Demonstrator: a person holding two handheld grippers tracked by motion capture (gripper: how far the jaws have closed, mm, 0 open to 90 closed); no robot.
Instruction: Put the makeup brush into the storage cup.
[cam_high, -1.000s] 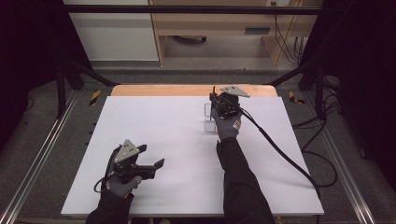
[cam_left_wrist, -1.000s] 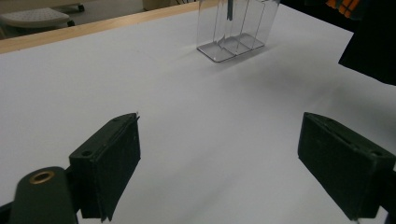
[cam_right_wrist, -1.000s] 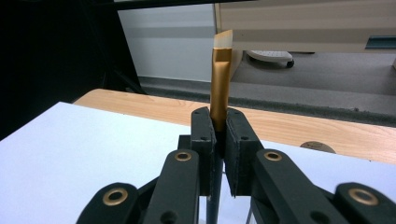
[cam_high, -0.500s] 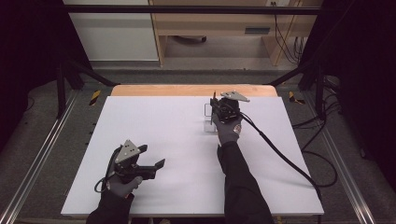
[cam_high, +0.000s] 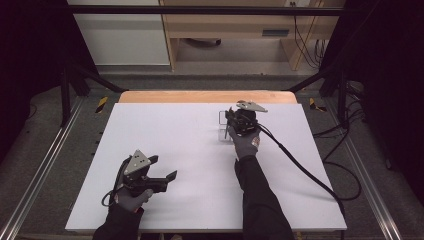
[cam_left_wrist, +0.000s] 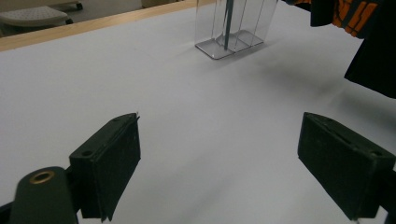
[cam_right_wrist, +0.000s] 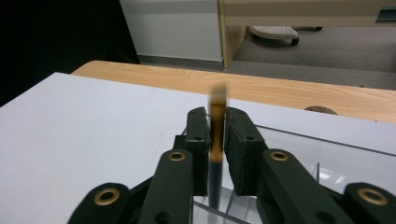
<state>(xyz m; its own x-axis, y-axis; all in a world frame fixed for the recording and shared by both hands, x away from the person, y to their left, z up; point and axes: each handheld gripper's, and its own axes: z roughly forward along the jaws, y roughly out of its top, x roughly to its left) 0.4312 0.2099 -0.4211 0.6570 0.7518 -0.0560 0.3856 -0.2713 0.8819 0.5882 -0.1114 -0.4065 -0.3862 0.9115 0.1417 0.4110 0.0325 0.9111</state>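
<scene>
1. The left gripper (cam_high: 165, 170) rests at the near left of the white table (cam_high: 165, 130), jaws wide apart with nothing between them.
2. The right gripper (cam_high: 231, 120), far right of centre, has just loosened slightly around a blurred pen (cam_right_wrist: 216, 135) standing upright in the clear holder (cam_left_wrist: 231, 30).

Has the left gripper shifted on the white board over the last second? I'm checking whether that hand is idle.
No. The left gripper sits at the same spot near the white board's front left corner, jaws open, empty.
</scene>
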